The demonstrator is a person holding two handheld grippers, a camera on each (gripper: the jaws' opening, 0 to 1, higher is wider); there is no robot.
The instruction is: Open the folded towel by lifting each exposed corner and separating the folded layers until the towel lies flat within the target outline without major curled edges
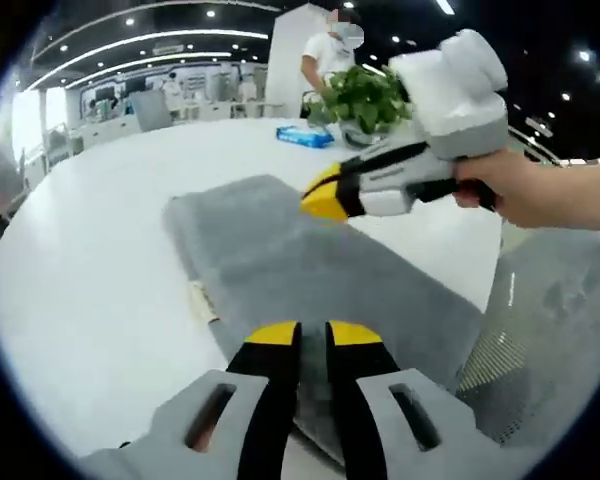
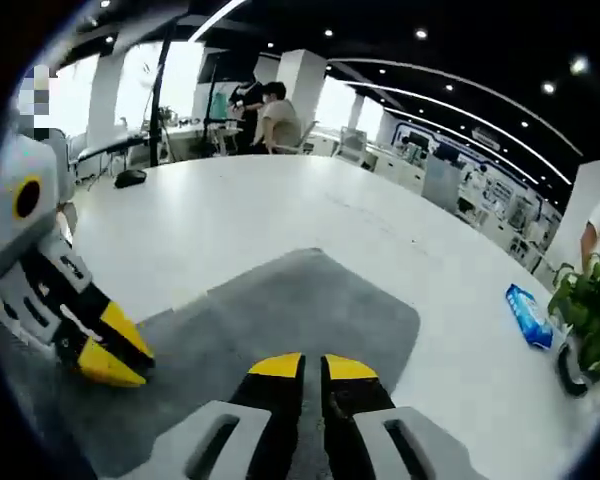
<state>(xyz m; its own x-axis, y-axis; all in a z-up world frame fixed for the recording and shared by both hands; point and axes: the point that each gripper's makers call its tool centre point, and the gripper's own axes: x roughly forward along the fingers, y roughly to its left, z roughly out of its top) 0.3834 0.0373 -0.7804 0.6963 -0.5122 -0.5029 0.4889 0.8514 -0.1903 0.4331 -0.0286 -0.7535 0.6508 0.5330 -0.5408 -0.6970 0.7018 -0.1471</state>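
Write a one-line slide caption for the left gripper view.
Both grippers, left and right, poised over opposite ends of a gray towel lying on a white table, potted plant beyond.

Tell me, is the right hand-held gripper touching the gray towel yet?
Touching. In the left gripper view, the right hand-held gripper has its yellow tips pressed onto the gray towel near its far edge, with no gap showing.

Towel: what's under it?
The gray towel lies on the white table, bare around its edges. A small tag sticks out at one side. Anything beneath the towel, including a target outline, is covered.
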